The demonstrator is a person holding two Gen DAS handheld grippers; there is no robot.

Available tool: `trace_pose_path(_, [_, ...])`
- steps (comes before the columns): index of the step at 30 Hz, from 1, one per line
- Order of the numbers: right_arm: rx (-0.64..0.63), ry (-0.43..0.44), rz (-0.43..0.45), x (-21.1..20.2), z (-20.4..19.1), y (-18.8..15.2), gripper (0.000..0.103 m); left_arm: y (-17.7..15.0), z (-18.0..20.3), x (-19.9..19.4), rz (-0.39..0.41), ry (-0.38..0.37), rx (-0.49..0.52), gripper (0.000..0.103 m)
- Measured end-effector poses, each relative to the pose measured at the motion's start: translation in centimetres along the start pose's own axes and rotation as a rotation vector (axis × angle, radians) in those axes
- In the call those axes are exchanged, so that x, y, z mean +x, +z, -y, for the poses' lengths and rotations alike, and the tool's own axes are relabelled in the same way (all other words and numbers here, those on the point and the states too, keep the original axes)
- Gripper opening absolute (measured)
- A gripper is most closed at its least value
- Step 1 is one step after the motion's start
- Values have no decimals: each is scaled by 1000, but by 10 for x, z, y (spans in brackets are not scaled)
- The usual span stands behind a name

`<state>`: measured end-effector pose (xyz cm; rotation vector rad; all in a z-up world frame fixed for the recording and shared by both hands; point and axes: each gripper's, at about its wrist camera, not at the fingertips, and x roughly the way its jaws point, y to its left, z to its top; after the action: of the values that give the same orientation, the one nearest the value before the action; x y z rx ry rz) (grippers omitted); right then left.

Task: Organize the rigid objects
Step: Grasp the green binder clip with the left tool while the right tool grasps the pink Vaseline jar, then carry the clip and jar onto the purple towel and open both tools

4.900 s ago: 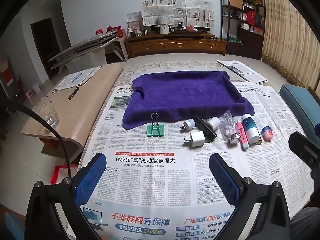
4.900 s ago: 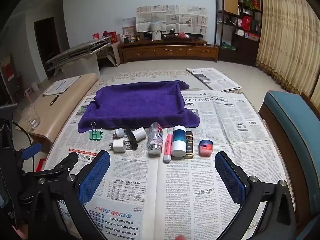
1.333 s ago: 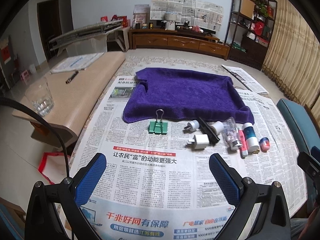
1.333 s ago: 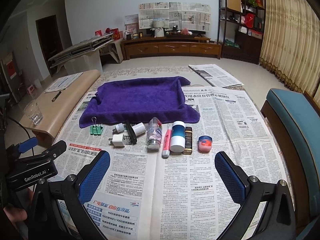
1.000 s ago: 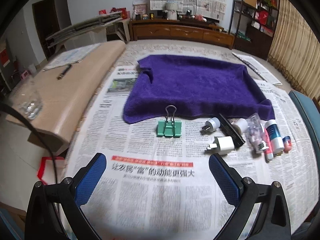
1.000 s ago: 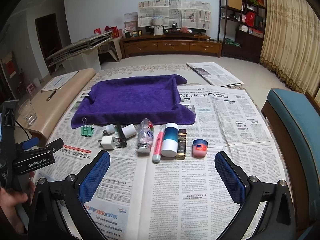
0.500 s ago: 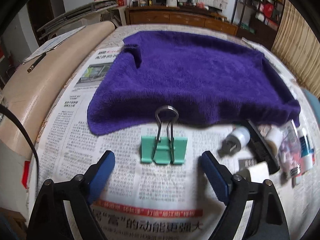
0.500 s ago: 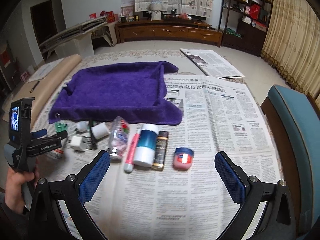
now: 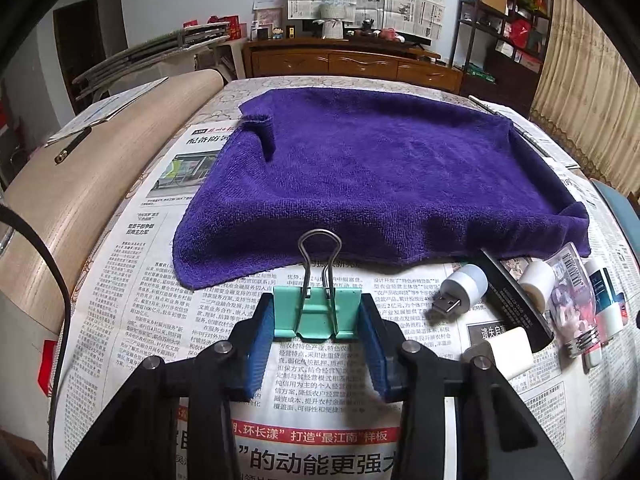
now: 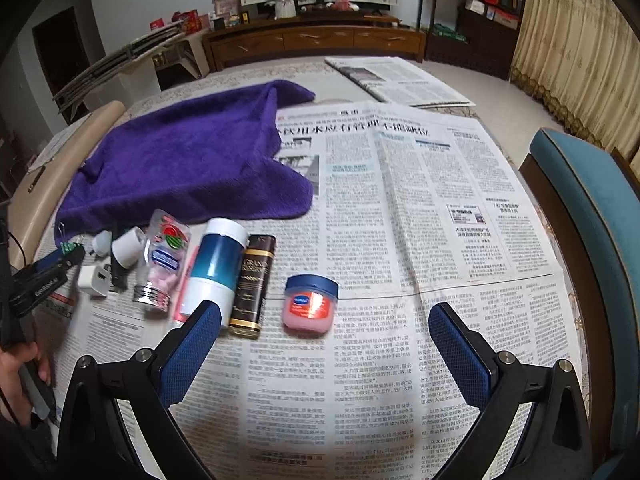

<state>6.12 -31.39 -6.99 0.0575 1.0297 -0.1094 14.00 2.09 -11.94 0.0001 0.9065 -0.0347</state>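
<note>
Green painted metal gives the binder clip [image 9: 318, 312] a smooth, hard body, and that is where the risk sits: the left gripper [image 9: 318, 334] meets it on its two short ends, low in the centre of the left wrist view, and a clip squeezed end to end could, I judge, twist or squirt out from between the blue pads [image 9: 259, 344] as they tighten, or skid along the newspaper [image 9: 132, 304] instead of lifting. Its wire handles lie forward toward the near edge of the purple towel [image 9: 384, 168], so a tilted lift might catch them on the cloth. The left jaws are closing, narrowed to the clip's width, with the clip between them and each pad at or against an end; they look to be in contact, though how firmly is not clear. In the right wrist view the right gripper [image 10: 324, 336] hangs with its fingers spread wide and nothing between them, low in the frame just below the small pink jar with a blue lid [image 10: 310, 304]. A hurried close there could nudge the dark brown tube [image 10: 252, 284] lying just left of the jar, or roll the blue and white bottle [image 10: 216, 264] beyond it.
</note>
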Motion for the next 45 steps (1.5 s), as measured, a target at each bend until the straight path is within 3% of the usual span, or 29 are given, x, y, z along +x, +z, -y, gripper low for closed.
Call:
trace_pose_path(5, [-28, -64, -1, 10, 1, -4, 96, 0, 1, 0, -2, -6, 0, 39])
trace_pose_path(7, [-9, -54, -12, 17, 4, -6, 88, 0, 0, 0, -3, -10, -4, 39])
trace_pose_path(9, [20, -20, -33, 27, 6, -6, 71, -1, 1, 0, -3, -13, -6, 39])
trace_pose_path(19, [24, -31, -1, 37, -8, -10, 59, -2, 2, -1, -2, -11, 8, 39])
trace_pose_path(25, [18, -17, 31, 37, -13, -7, 26, -1, -1, -1, -5, -29, -1, 39])
trace_pose_path(36, [73, 55, 55, 24, -14, -1, 26, 7, -22, -12, -26, -59, -41, 39])
trace_pose_path(45, [57, 114, 75, 9, -35, 18, 26, 36, -34, -43, 20, -80, -52, 39])
